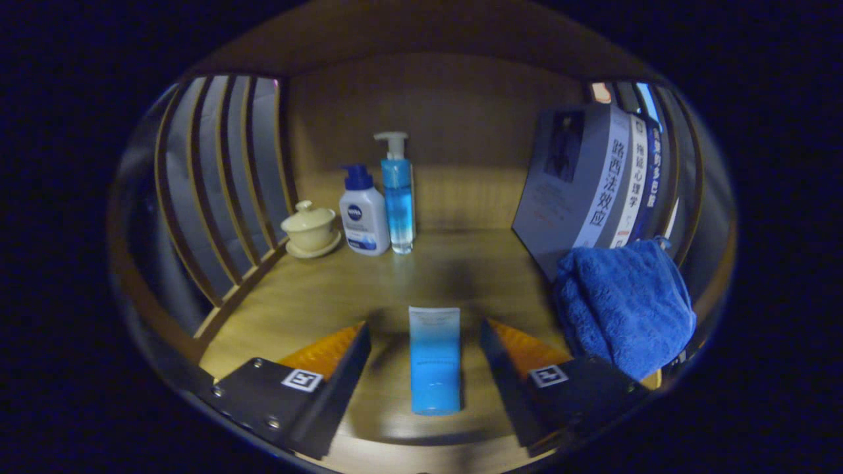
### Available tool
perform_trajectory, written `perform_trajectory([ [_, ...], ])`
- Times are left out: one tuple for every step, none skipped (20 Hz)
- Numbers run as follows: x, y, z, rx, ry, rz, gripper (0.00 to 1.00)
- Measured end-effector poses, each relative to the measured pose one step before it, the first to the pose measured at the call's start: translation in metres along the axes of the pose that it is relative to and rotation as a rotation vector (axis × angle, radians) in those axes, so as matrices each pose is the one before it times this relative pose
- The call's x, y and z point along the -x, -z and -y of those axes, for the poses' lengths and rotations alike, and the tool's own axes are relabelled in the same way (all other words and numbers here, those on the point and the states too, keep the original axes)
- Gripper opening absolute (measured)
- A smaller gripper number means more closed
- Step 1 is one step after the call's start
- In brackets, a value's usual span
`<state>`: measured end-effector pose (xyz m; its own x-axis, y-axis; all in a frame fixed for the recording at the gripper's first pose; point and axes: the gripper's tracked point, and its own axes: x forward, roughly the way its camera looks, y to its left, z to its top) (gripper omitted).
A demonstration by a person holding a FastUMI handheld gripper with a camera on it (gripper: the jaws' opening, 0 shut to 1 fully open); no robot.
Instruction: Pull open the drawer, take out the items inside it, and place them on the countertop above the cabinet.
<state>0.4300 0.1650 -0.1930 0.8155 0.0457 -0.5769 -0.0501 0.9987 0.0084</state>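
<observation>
A blue and white tube (434, 359) lies flat on the wooden countertop (342, 289), lengthwise between my fingers. My gripper (423, 326) is open, and both fingers stand apart from the tube with a gap on each side. A crumpled blue towel (625, 306) rests on the countertop just ahead of the right finger, touching the books behind it.
At the back stand a white pump bottle (363, 212), a clear blue pump bottle (398, 194) and a cream lidded cup on a saucer (309, 227). Leaning books (593, 184) fill the right side. Slatted wooden panels (211, 184) close the left; a wooden back wall (454, 118) is behind.
</observation>
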Motion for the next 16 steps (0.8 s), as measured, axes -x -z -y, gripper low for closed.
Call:
perform_trajectory([
  [0.01379,-0.00914,-0.00080,0.00500,-0.00587,0.03810,1.00],
  [0.01312,-0.00647,-0.00219,0.00323,-0.00867,0.03676,1.00],
  [0.01642,-0.00721,-0.00087,0.00129,-0.00881,0.03533,1.00],
  [0.01714,-0.00590,-0.00118,-0.00168,-0.00997,0.03478,1.00],
  [0.01794,-0.00726,-0.00071,-0.00446,-0.01171,0.02889,1.00],
  [0.01741,-0.00427,-0.00069,-0.00826,-0.01360,0.02415,1.00],
  [0.01984,-0.00549,-0.00099,-0.01443,-0.01334,0.02621,1.00],
  [0.01634,-0.00386,0.00042,-0.01381,-0.00912,0.01794,1.00],
  [0.01746,-0.00351,0.00158,-0.01615,-0.00905,0.01613,1.00],
  [0.01766,-0.00227,0.00012,-0.01887,-0.01529,0.01767,1.00],
  [0.01615,-0.00207,0.00134,-0.01200,-0.01083,0.01490,1.00],
  [0.01739,0.00046,0.00305,-0.01032,-0.00806,0.01873,1.00],
  [0.01714,0.00150,0.00158,-0.00610,-0.00538,0.01290,1.00],
  [0.01748,0.00429,0.00257,-0.00508,-0.00127,0.01234,1.00],
  [0.01593,0.00497,0.00205,-0.00373,-0.00239,0.00955,1.00],
  [0.01588,0.00648,0.00214,0.00107,0.00163,0.00970,1.00],
])
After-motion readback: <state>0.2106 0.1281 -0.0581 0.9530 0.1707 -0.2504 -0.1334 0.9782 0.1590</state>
